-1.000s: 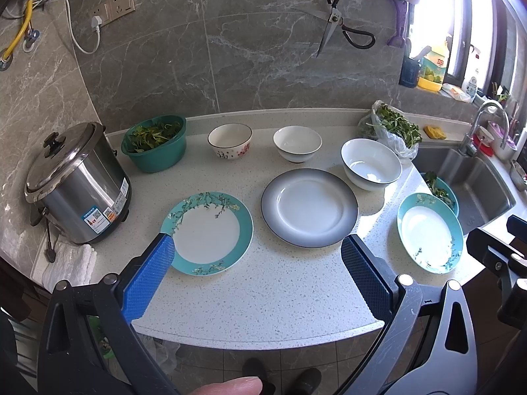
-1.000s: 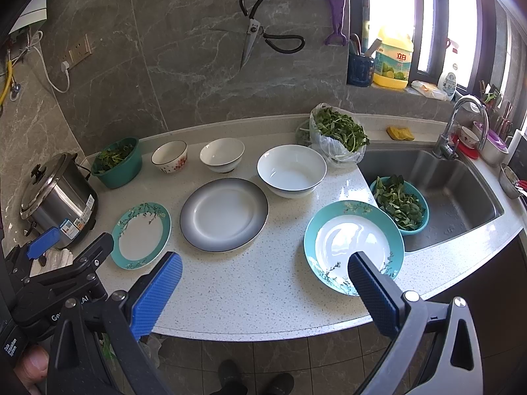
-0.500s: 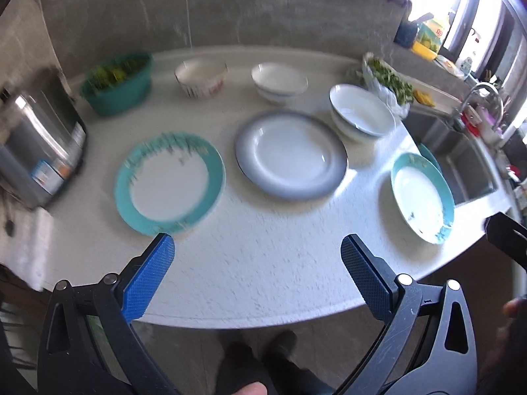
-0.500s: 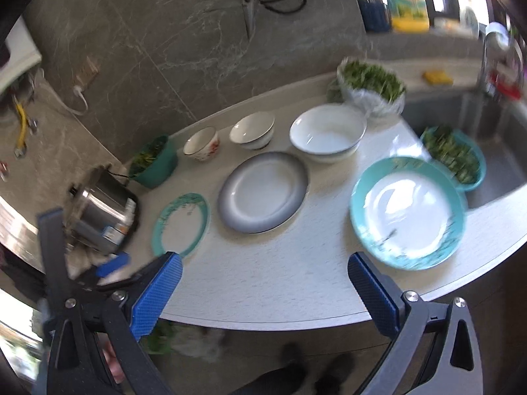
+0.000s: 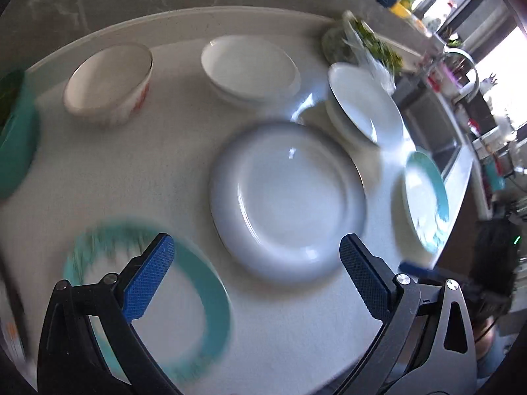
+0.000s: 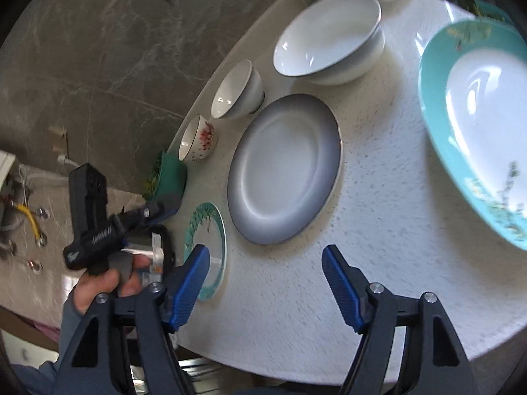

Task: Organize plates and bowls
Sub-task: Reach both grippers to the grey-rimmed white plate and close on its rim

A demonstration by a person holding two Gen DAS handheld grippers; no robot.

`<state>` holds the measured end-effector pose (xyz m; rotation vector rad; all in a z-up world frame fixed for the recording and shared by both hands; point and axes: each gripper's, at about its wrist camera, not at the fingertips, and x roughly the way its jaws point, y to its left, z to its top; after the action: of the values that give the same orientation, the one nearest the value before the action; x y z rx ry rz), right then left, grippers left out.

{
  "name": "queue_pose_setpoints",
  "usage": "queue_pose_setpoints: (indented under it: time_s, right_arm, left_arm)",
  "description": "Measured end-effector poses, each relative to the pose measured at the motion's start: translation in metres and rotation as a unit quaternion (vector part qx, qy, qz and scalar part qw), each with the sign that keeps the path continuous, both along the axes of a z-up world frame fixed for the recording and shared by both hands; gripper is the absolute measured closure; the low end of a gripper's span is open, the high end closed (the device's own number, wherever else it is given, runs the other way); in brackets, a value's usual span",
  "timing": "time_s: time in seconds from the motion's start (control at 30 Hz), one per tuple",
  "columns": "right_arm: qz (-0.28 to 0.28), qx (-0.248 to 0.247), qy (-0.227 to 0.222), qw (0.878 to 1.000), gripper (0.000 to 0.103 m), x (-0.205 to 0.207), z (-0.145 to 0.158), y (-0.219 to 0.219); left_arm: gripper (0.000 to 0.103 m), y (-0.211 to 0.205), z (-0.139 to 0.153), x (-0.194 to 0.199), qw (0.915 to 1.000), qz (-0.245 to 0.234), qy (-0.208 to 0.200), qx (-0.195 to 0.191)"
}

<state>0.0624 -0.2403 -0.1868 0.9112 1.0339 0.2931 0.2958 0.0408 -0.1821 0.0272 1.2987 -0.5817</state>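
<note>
Plates and bowls lie flat on the white counter [image 6: 378, 230], near its curved front edge.
The left gripper [image 5: 257, 273] is wide open over bare counter; the right gripper [image 6: 265, 283] is closing on nothing; the grey plate [image 6: 285, 168] sits in the middle; teal plates [image 6: 474, 125] lie on both sides; three white bowls [image 6: 329, 36] behind are empty; a green tub [image 6: 168, 174] holds leaves.

Right claw [image 6: 265, 283] closing on nothing above the surface [image 6: 378, 230] — grey plate [image 6: 285, 169] ahead, teal plate [image 6: 477, 125] at right.
</note>
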Motion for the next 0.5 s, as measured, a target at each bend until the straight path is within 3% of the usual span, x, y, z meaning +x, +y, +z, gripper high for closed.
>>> queue_pose_setpoints:
  time_s: [0.1, 0.23, 0.37, 0.5]
  right_arm:
    - [-0.024, 0.005, 0.018, 1.0, 0.029, 0.012, -0.018, -0.002]
    - [-0.069, 0.011, 0.046, 0.997, 0.029, 0.021, -0.038, -0.018]
    - [-0.094, 0.015, 0.053, 0.994, 0.029, 0.023, -0.048, -0.027]
    - [-0.103, 0.024, 0.049, 0.993, 0.036, 0.024, -0.054, -0.035]
  left_arm:
    - [0.002, -0.003, -0.02, 0.051, 0.9979, -0.052, 0.034, -0.014]
    - [0.004, -0.016, -0.05, 0.082, 0.9909, -0.12, 0.054, 0.031]
    - [0.023, -0.021, -0.078, 0.11, 0.9849, -0.152, 0.08, 0.023]
    - [0.039, -0.026, -0.094, 0.13, 0.982, -0.159, 0.101, 0.01]
